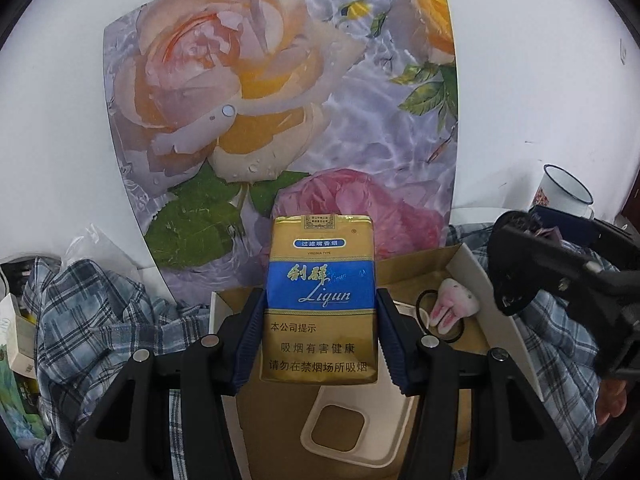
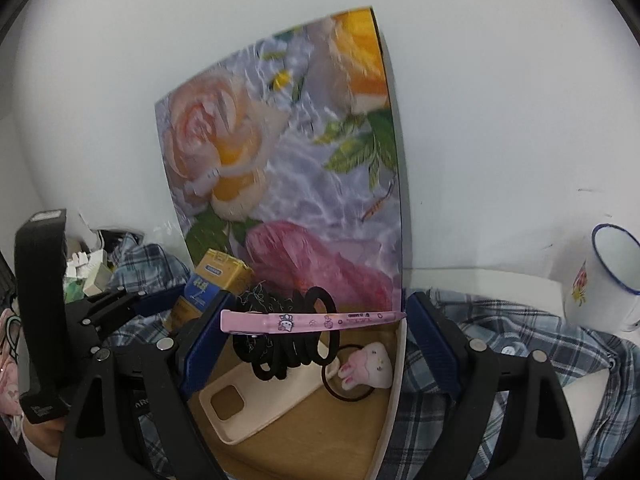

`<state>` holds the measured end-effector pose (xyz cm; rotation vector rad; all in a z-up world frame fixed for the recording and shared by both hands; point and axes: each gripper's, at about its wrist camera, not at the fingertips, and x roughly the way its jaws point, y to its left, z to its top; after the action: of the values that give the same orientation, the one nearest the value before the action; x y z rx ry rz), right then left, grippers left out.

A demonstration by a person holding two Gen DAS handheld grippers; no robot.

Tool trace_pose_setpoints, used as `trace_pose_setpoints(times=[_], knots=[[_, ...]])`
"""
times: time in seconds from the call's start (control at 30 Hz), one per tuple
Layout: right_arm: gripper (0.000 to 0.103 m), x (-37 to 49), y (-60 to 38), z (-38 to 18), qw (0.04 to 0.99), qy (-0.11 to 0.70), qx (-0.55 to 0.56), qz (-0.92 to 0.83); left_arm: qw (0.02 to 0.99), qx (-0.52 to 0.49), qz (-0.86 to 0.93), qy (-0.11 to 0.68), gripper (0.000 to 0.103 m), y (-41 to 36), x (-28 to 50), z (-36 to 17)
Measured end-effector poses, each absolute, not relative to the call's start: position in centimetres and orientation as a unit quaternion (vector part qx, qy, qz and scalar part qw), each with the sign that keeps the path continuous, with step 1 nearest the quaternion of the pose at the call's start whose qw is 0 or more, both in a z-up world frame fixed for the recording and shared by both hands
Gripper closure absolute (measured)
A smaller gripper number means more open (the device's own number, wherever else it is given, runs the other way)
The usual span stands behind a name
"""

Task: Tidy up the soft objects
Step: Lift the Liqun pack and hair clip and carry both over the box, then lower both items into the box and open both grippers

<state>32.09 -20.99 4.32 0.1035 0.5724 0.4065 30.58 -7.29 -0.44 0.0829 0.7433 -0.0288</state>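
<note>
My left gripper (image 1: 320, 332) is shut on a gold and blue cigarette pack (image 1: 320, 300) and holds it upright above the open cardboard box (image 1: 404, 276); the pack also shows in the right wrist view (image 2: 212, 284). My right gripper (image 2: 316, 332) is shut on a pink hair clip (image 2: 312, 322) strung with black hair ties (image 2: 288, 340), above the same box (image 2: 304, 432). In the box lie a cream phone case (image 2: 256, 404), also in the left wrist view (image 1: 360, 428), and a pink bunny hair tie (image 2: 368, 366), also in the left wrist view (image 1: 452, 308).
A floral board (image 1: 288, 112) leans on the white wall behind the box. A blue plaid shirt (image 1: 88, 320) lies around the box on both sides. A white enamel mug (image 2: 608, 280) stands at the right. Small boxes and packets (image 1: 20, 340) clutter the far left.
</note>
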Motion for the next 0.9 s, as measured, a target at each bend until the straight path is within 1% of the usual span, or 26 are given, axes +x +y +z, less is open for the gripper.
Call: trace_pose_setpoints(times=[0.27, 0.4, 0.5, 0.9], knots=[[0.017, 33.4, -20.1, 2.0, 0.929, 0.312, 0.036, 0.198, 0.919, 0.052, -0.017, 0.391, 0.047, -7.5, 31.7, -2.4], [0.017, 33.8, -19.5, 1.1, 0.925, 0.330, 0.012, 0.186, 0.915, 0.059, -0.022, 0.398, 0.047, -7.7, 32.0, -2.7], [0.017, 34.2, -19.3, 0.5, 0.920, 0.340, 0.018, 0.191, 0.911, 0.060, -0.020, 0.407, 0.047, -7.7, 32.3, -3.3], [0.017, 34.2, -17.9, -0.3, 0.915, 0.349, -0.001, 0.204, 0.906, 0.075, -0.015, 0.417, 0.047, -7.3, 33.0, -3.6]])
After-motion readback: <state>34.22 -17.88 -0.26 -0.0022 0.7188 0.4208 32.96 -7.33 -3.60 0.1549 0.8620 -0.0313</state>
